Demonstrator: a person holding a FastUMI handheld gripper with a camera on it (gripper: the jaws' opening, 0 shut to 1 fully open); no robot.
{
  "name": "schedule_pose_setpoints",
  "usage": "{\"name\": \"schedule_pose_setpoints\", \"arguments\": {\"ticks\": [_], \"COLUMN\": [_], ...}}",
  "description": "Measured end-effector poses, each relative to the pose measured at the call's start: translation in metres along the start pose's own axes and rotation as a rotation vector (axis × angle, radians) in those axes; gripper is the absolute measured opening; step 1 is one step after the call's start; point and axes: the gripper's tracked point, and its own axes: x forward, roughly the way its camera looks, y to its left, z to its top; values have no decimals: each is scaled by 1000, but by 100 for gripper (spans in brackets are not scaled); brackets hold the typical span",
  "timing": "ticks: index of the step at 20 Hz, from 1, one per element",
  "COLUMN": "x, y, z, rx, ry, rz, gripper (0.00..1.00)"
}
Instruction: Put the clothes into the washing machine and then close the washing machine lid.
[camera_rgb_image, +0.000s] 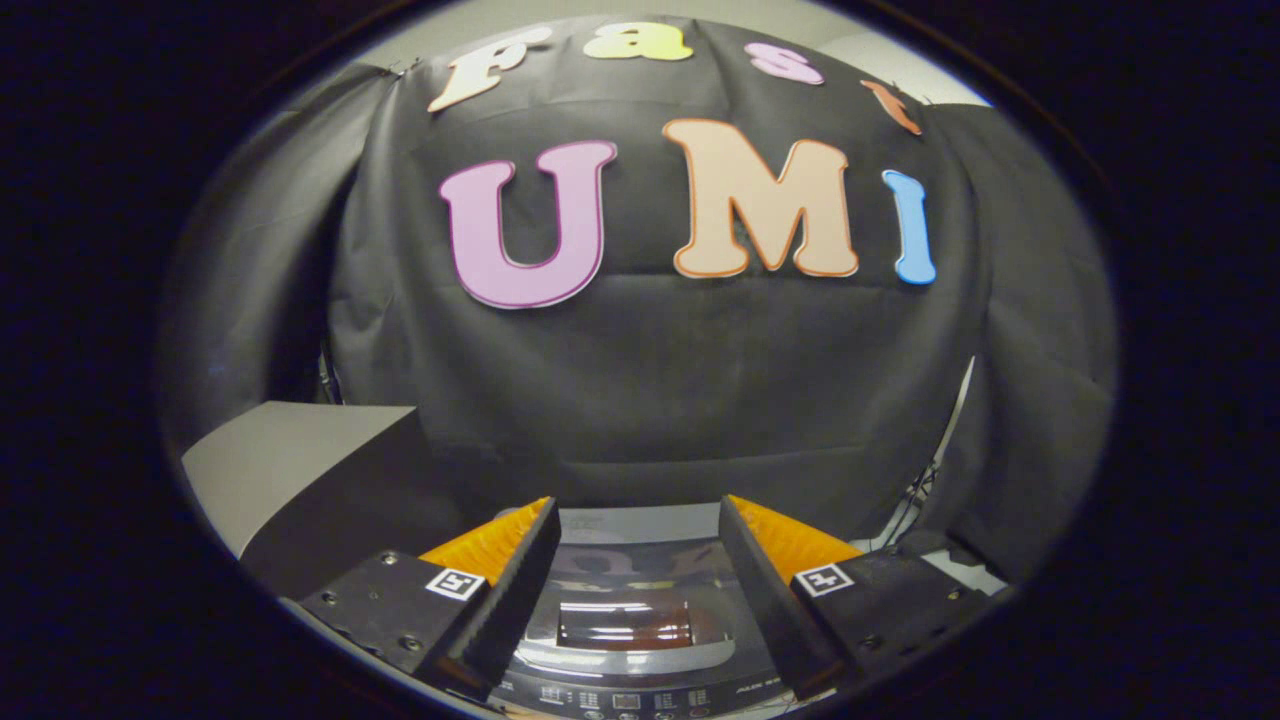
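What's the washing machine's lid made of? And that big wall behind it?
The washing machine lid, seen between the open gripper's fingers, looks like glossy glass or clear plastic: it mirrors lights. The wall looks like matte black cloth, with folds and creases.

The scene is dimly lit, and most light is soaked up by the dark booth cloth, whose folds are only faintly modelled. A brighter patch is seen on the pale wall above the cloth. Soft glare is thrown across the glossy washing machine lid, where a bright horizontal streak is reflected. Strong fisheye bending is seen toward the rim, where straight lines are curved and brightness falls off. Focus is held reasonably sharp at the centre, while the open gripper fingers close to the lens are rendered slightly soft.
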Motion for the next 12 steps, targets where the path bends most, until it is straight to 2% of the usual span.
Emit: {"name": "schedule_pose_setpoints", "arguments": {"ticks": [7,12], "x": [-53,-103], "y": [-74,-107], "z": [5,-23], "rx": [37,35], "ry": [-141,-179], "rz": [-18,-9], "gripper": [97,96]}}
